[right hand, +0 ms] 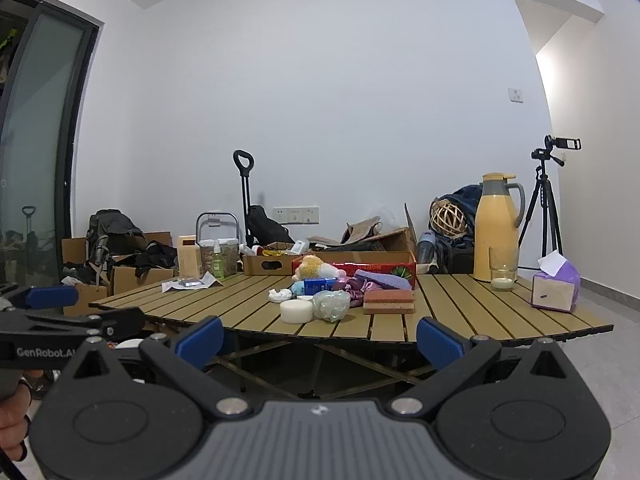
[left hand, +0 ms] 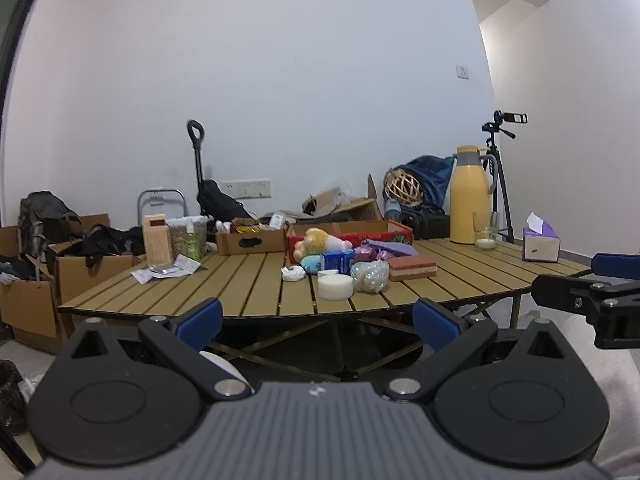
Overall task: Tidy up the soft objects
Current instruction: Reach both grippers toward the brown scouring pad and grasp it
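A pile of soft things lies mid-table: a yellow-and-white plush toy (left hand: 320, 242) (right hand: 314, 266), a white round puff (left hand: 335, 286) (right hand: 297, 311), a clear crumpled bag (left hand: 370, 276) (right hand: 331, 305), a layered orange sponge (left hand: 412, 268) (right hand: 389, 300) and purple cloth (left hand: 376, 250) (right hand: 376, 278). A red open box (left hand: 360, 236) (right hand: 360, 266) stands behind them. My left gripper (left hand: 318, 322) (right hand: 52, 308) and right gripper (right hand: 320, 342) (left hand: 592, 292) hover side by side short of the table's near edge. Both are open and hold nothing.
The slatted wooden table (left hand: 240, 288) (right hand: 460, 312) also bears a yellow thermos (left hand: 469, 196) (right hand: 496, 228), a glass (right hand: 503, 268), a purple tissue box (left hand: 541, 242) (right hand: 556, 290) and a brown carton (left hand: 250, 240). Cardboard boxes and bags crowd the floor at left; a tripod (right hand: 544, 200) stands at right.
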`<act>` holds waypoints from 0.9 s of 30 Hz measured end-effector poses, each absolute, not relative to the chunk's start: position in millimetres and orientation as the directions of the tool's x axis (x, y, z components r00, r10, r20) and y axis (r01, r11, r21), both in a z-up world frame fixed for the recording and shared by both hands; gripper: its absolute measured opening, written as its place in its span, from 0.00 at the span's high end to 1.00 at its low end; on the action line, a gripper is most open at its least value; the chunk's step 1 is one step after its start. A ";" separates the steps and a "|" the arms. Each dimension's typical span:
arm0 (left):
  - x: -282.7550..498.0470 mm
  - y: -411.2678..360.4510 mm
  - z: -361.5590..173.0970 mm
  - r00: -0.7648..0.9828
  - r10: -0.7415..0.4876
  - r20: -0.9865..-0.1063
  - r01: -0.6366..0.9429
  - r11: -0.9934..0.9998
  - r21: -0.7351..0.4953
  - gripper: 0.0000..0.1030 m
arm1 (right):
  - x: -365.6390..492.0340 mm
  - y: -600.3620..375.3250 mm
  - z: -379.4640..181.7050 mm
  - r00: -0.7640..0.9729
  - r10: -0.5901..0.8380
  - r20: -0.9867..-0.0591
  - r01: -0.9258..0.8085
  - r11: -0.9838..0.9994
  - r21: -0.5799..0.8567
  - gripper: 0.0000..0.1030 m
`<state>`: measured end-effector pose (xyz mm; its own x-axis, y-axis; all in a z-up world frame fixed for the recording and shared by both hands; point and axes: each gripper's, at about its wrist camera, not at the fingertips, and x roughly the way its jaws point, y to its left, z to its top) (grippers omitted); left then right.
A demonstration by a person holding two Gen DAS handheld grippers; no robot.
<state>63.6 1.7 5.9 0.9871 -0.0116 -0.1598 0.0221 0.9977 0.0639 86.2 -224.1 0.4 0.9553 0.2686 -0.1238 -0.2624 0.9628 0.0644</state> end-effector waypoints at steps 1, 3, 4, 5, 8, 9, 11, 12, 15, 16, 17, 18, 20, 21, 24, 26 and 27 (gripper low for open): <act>71.1 1.6 5.1 0.986 -0.014 -0.165 0.025 0.997 0.066 0.00 | 92.9 -224.6 -0.2 0.956 0.266 -0.126 -0.259 0.963 0.069 0.00; 86.0 1.9 5.0 0.987 -0.009 -0.161 0.021 0.997 0.074 0.00 | 108.6 -225.0 -1.7 0.956 0.261 -0.135 -0.252 0.964 0.079 0.00; 93.8 1.9 5.1 0.988 -0.003 -0.156 0.015 0.997 0.078 0.00 | 117.7 -224.6 -2.9 0.955 0.261 -0.141 -0.251 0.964 0.082 0.00; 103.3 2.0 5.1 0.988 0.007 -0.156 0.006 0.997 0.081 0.00 | 126.5 -224.0 -4.8 0.953 0.263 -0.150 -0.253 0.964 0.085 0.00; 133.5 9.8 3.2 0.984 0.028 -0.174 -0.017 0.998 0.067 0.00 | 155.9 -220.0 -10.5 0.947 0.266 -0.182 -0.255 0.963 0.083 0.00; 144.0 13.1 1.8 0.983 0.030 -0.182 -0.020 0.998 0.060 0.00 | 165.9 -218.8 -11.9 0.946 0.264 -0.187 -0.253 0.964 0.081 0.00; 166.6 18.9 -2.1 0.981 0.038 -0.188 -0.031 0.999 0.041 0.00 | 188.6 -216.7 -15.3 0.944 0.263 -0.198 -0.253 0.965 0.076 0.00; 180.4 21.9 -3.9 0.981 0.042 -0.190 -0.037 0.999 0.032 0.00 | 201.0 -215.8 -17.3 0.941 0.266 -0.208 -0.256 0.964 0.076 0.00; 221.5 27.5 -5.7 0.982 0.040 -0.182 -0.036 0.999 0.024 0.00 | 245.1 -215.6 -24.0 0.923 0.293 -0.249 -0.279 0.956 0.091 0.00; 235.4 27.2 -5.7 0.982 0.036 -0.183 -0.031 0.999 0.029 0.00 | 262.3 -215.1 -24.9 0.919 0.296 -0.260 -0.281 0.955 0.094 0.00; 251.3 26.4 -5.2 0.981 0.034 -0.191 -0.028 0.999 0.033 0.00 | 280.5 -215.0 -25.0 0.917 0.293 -0.269 -0.277 0.956 0.099 0.00; 269.1 26.6 -4.3 0.979 0.027 -0.200 -0.022 0.999 0.027 0.00 | 298.5 -214.3 -23.9 0.917 0.288 -0.277 -0.268 0.957 0.109 0.02; 300.3 25.7 -3.2 0.973 0.002 -0.229 -0.002 1.000 0.003 0.00 | 330.2 -212.5 -19.8 0.912 0.290 -0.290 -0.258 0.955 0.144 0.05; 314.8 25.9 -3.5 0.969 -0.018 -0.247 0.015 1.000 -0.015 0.01 | 342.7 -212.1 -17.9 0.910 0.298 -0.289 -0.263 0.952 0.156 0.09; 356.7 26.4 -7.0 0.949 -0.069 -0.307 0.050 0.996 -0.069 0.12 | 382.9 -208.5 -14.9 0.910 0.297 -0.288 -0.266 0.953 0.144 0.17; 382.9 25.0 -7.6 0.932 -0.086 -0.352 0.054 0.994 -0.100 0.26 | 409.1 -209.2 -16.0 0.906 0.289 -0.308 -0.259 0.956 0.134 0.25; 394.8 24.6 -6.5 0.924 -0.101 -0.368 0.060 0.991 -0.121 0.28 | 423.4 -211.2 -17.3 0.899 0.295 -0.325 -0.262 0.955 0.140 0.32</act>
<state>394.8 24.6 -6.5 0.9241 -0.1008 -0.3685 0.0597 0.9908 -0.1213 423.4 -211.2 -17.3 0.8986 0.2948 -0.3251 -0.2625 0.9547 0.1402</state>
